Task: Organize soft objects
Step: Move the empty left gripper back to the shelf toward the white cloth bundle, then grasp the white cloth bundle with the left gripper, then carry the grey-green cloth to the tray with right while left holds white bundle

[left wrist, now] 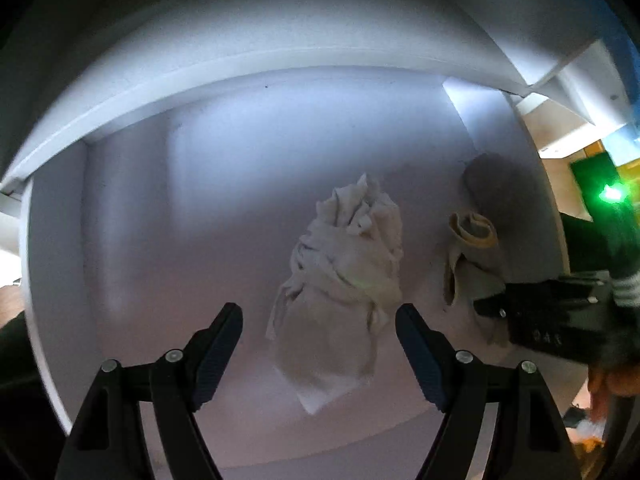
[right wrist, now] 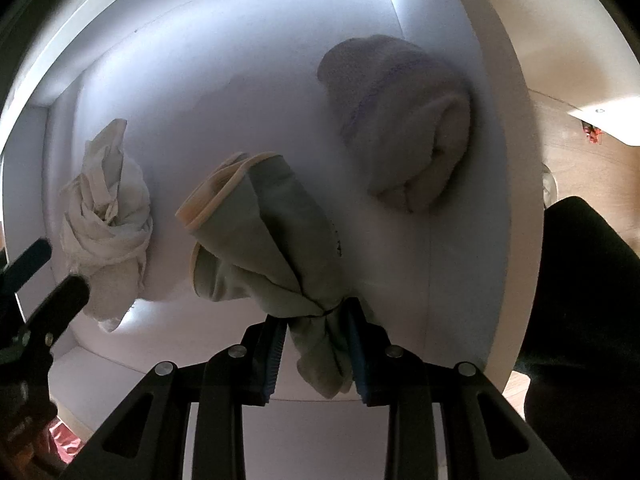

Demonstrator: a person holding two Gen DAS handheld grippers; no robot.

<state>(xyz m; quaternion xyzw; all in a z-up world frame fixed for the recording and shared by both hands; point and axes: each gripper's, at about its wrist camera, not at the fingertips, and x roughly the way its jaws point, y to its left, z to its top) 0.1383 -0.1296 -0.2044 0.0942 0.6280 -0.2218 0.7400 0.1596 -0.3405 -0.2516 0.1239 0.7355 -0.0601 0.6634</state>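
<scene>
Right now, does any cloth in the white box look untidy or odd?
Yes. The white cloth lies crumpled and twisted, not folded. The green cloth is bunched, pinched at one end by the right gripper. Only the rolled towel looks neat.

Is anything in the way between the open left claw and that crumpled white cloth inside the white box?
Nothing visible. The left claw is open above the white cloth, with only bare box floor around it. The right claw, shut on the green cloth, stays off to the side.
</scene>
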